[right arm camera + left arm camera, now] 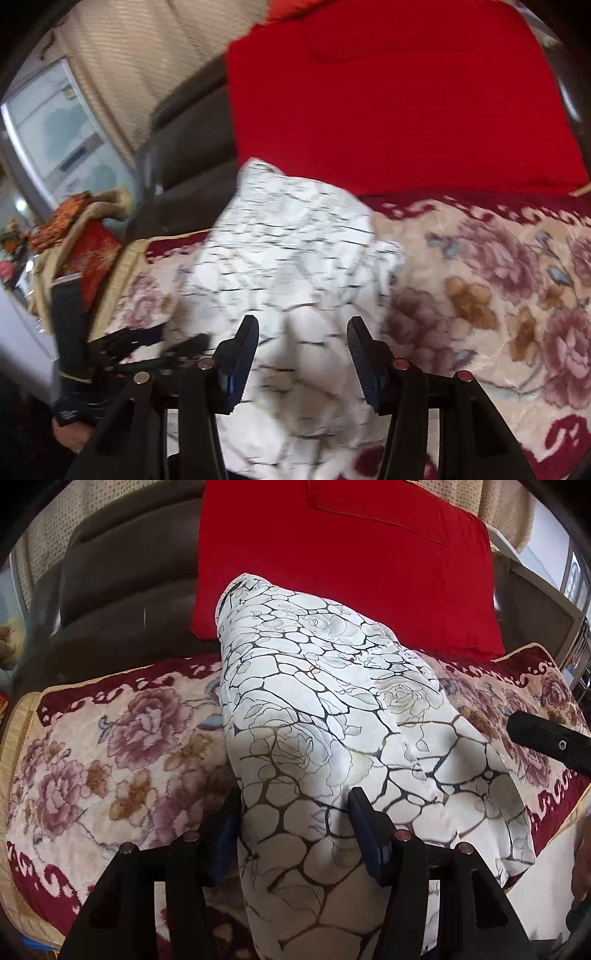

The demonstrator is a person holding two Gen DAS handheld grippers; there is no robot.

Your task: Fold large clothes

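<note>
On the left, in the left wrist view: flowered blanket [110, 746] spread over the sofa seat, brown sofa back [122, 572] behind it. Next, the left tongs [295, 797], parted, straddling the near end of the white patterned garment [314, 701]; cloth between the two pads, the left pad just beside the strip's left edge, the right pad over its middle. No pinch visible, so best read as open around the cloth, not clamped on it.

Then the garment itself: already folded into one long strip, lying on the blanket with its long axis running straight away from the tongs, from the front edge of the seat up to the red cushion [351, 561], where the far end leans. Near end spilling over the seat's front edge, below the pads.

Further right, a black finger of the right tongs [546, 742] over the blanket, beside the strip's right edge and clear of it.

In the right wrist view, blurred: right tongs [303, 323] also parted and empty, hanging above the garment [288, 258], pointing along the same axis.

Likely next: a crosswise fold, near end carried up towards the cushion. Near end closest to the left tongs; right tongs higher and further off.
</note>
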